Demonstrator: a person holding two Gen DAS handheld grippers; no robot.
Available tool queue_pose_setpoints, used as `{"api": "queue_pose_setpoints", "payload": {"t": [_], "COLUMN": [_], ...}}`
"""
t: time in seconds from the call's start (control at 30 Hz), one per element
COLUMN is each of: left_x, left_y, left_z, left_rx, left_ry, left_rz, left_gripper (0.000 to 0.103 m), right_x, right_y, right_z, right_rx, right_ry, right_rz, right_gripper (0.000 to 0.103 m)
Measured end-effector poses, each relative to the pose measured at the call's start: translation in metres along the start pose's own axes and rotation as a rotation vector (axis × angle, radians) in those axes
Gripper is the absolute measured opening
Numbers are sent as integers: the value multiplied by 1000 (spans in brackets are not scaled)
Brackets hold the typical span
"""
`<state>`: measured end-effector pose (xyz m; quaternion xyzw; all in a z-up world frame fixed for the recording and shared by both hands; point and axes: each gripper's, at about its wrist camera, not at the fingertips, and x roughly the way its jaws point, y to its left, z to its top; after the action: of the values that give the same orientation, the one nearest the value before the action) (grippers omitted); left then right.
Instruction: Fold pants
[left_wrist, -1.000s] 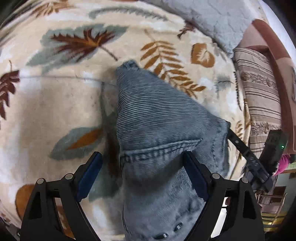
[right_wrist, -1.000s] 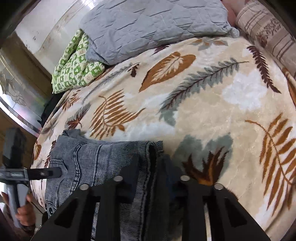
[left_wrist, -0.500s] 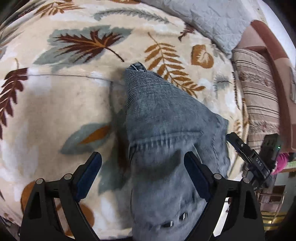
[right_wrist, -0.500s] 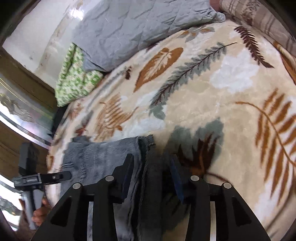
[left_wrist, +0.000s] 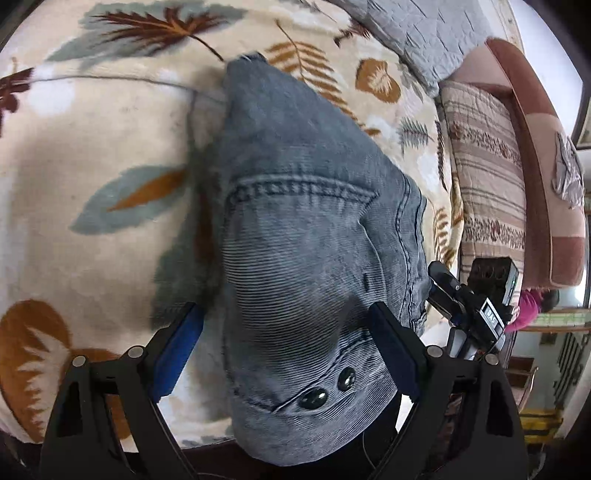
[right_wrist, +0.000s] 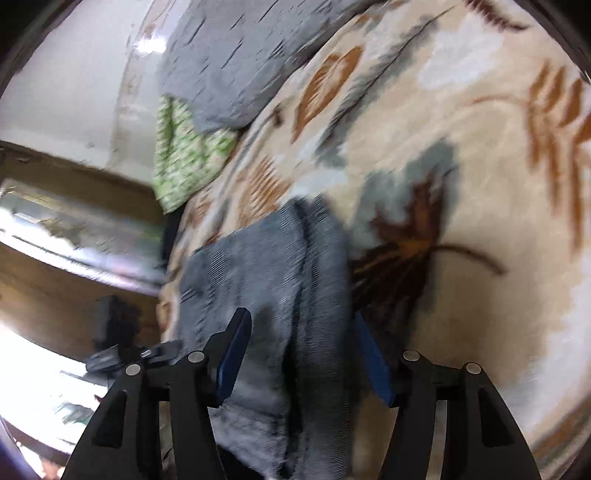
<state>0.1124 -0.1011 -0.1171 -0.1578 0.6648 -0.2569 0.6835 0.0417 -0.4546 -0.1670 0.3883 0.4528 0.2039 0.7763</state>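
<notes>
The grey-blue corduroy pants (left_wrist: 306, 236) lie folded on the leaf-patterned blanket (left_wrist: 92, 155), waistband with two dark buttons near the bed's edge. My left gripper (left_wrist: 288, 347) is open, its jaws wide on either side of the waistband end, above it. In the right wrist view, which is blurred, the pants (right_wrist: 266, 280) show stacked folded edges, and my right gripper (right_wrist: 303, 354) is open with its jaws astride those edges. The right gripper also shows in the left wrist view (left_wrist: 465, 306), beside the pants' right side.
A grey quilted pillow (left_wrist: 417, 33) lies at the bed's head, also in the right wrist view (right_wrist: 240, 62). A green patterned cloth (right_wrist: 184, 155) sits beside it. A striped cushion (left_wrist: 487, 177) and a brown sofa edge (left_wrist: 543, 147) stand to the right.
My right gripper has opened, letting go of the folded edges, and drawn back. My left gripper has pulled back toward the bed's edge, staying open over the waistband.
</notes>
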Motion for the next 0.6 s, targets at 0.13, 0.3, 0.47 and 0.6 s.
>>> {"api": "queue_pose_setpoints", "payload": {"t": [0.13,0.3,0.47,0.6], "left_x": [8,12,13,3], "left_y": [-2,-3,-15,-31], "left_z": [5,12,8,-2], "left_rx": [1,1,40,114], "left_ry": [9,9,-14,-57], "left_rz": [-13,-12,40,122], "left_gripper": [92,94,89,65], "right_x": [4,12,17,9], "right_y": [5,6,28,40], "right_z": [-2,-1,-4,-8], "right_rx": [-66,-125,-236,-271], "right_ry": [31,54,58,43], "right_rz": [25,-3,-126,-175], "right_gripper": [61,54,42,27]}}
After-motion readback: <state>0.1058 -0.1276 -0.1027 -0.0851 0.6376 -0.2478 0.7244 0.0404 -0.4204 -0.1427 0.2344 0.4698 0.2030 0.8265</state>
